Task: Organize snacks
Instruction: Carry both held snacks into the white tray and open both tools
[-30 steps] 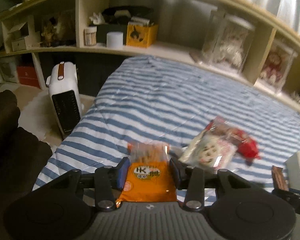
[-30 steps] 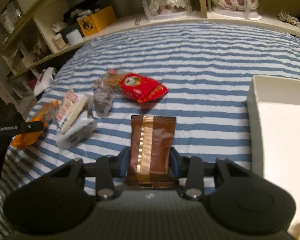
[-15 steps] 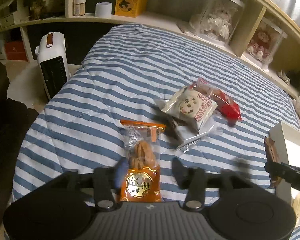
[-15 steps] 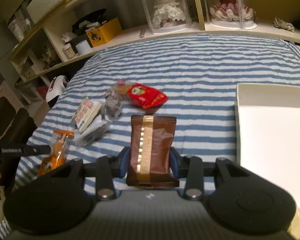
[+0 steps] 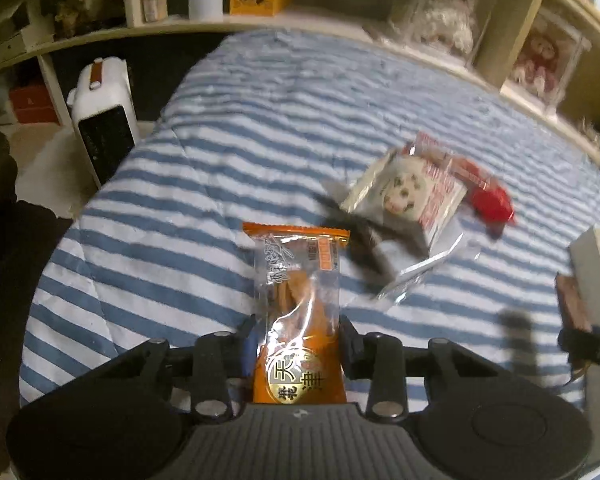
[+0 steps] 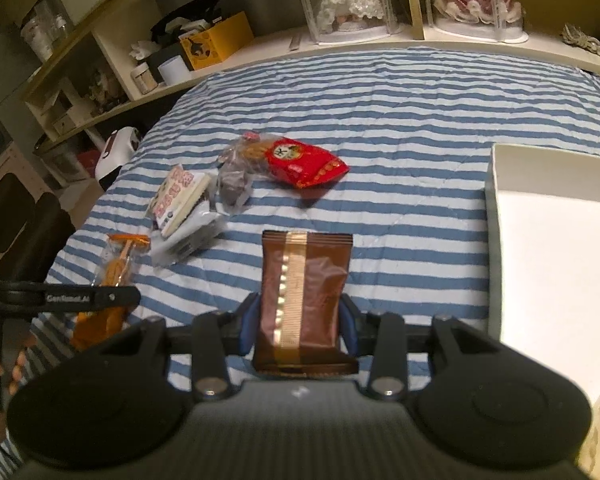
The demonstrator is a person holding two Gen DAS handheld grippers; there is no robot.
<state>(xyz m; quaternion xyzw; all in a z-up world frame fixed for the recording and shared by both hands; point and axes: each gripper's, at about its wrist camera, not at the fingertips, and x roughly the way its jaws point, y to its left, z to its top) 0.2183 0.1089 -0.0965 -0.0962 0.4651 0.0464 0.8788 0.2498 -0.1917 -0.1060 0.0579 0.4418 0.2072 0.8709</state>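
An orange snack packet (image 5: 300,280) with a clear window stands out between the fingers of my left gripper (image 5: 298,336). Its jaws are closing and both pads press on the packet's lower sides, just above the striped quilt (image 5: 260,120). My right gripper (image 6: 300,320) is shut on a brown packet (image 6: 304,280) with a gold strip, held over the bed beside a white box (image 6: 540,168). On the quilt lie a white packet with a cartoon face (image 5: 408,200), a red packet (image 6: 304,160) and some clear wrappers (image 6: 232,184).
A white heater (image 5: 104,128) stands on the floor by the bed's left edge, next to a dark seat (image 5: 4,260). A shelf behind the bed holds a yellow box (image 6: 216,40) and doll cases (image 6: 348,0). A hand (image 6: 4,364) shows at the lower left.
The left jaws spread away from the orange packet half a second ago and have closed back on it, lower down. The left view tilted downward. The right gripper keeps its brown packet.
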